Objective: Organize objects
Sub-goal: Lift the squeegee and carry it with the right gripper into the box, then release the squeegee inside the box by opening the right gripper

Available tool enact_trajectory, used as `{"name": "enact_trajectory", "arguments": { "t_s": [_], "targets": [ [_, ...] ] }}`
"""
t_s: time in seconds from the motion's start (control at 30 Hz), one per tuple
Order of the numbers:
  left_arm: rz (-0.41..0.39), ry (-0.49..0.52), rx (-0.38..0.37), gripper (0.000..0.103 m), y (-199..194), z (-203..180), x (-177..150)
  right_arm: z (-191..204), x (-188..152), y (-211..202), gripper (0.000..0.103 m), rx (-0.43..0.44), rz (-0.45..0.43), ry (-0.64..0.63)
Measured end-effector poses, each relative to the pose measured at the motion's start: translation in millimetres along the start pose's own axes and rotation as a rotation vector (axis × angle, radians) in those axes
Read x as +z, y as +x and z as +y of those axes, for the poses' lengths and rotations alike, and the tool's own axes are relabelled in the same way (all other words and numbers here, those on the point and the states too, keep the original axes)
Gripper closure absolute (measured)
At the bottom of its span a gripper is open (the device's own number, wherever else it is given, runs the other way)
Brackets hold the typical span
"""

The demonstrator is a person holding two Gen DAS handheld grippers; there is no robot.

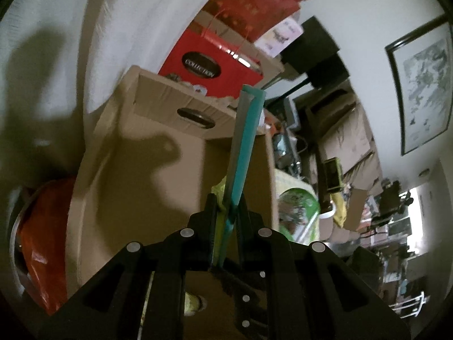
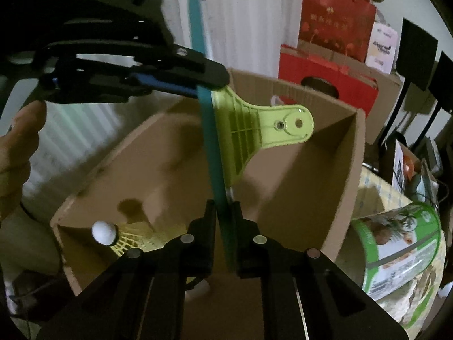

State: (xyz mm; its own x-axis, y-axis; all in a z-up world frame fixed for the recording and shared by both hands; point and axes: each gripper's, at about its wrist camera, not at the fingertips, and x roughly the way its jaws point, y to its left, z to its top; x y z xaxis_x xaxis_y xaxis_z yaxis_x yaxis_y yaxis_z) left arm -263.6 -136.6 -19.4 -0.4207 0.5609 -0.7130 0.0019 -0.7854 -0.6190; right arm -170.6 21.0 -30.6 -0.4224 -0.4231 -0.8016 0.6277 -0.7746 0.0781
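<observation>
The long teal flat bar with a lime-green ribbed plastic head (image 2: 240,130) hangs over the open brown cardboard box (image 2: 348,153). My right hand-held gripper (image 2: 225,212) is clamped on its lower end, and my left hand-held gripper (image 2: 208,85) pinches it higher up. I would lower both ends evenly, I think, tilting the bar so it clears the box walls. A yellow shuttlecock with a white cork tip (image 2: 113,235) already lies inside; a green printed round tin (image 2: 402,255) stands beside the box, red gift bags (image 2: 334,22) behind.

Shuttlecock (image 2: 106,233) lies inside box (image 2: 346,170); bags (image 2: 325,82) behind, canister (image 2: 402,255) seemingly right.
</observation>
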Motion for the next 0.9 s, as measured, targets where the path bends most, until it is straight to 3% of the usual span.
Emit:
{"name": "enact_trajectory", "arguments": {
  "t_s": [0.3,0.6,0.73,0.77,0.83,0.9],
  "targets": [
    [0.050,0.002,0.085,0.091,36,17,16,-6,3,21,0.096,0.029,0.086,0.056],
    [0.134,-0.016,0.141,0.089,63,31,15,-10,-2,18,0.094,0.038,0.080,0.080],
    [0.142,-0.013,0.132,0.089,66,27,11,-7,-2,16,0.094,0.029,0.073,0.077],
    [0.136,-0.010,0.140,0.087,64,26,11,-7,-2,15,0.093,0.026,0.070,0.078],
    [0.111,0.008,0.157,0.070,56,23,10,-8,-3,13,0.092,0.024,0.066,0.083],
    [0.082,0.031,0.181,0.060,47,17,9,-9,-4,8,0.092,0.022,0.057,0.089]
  ]
}}
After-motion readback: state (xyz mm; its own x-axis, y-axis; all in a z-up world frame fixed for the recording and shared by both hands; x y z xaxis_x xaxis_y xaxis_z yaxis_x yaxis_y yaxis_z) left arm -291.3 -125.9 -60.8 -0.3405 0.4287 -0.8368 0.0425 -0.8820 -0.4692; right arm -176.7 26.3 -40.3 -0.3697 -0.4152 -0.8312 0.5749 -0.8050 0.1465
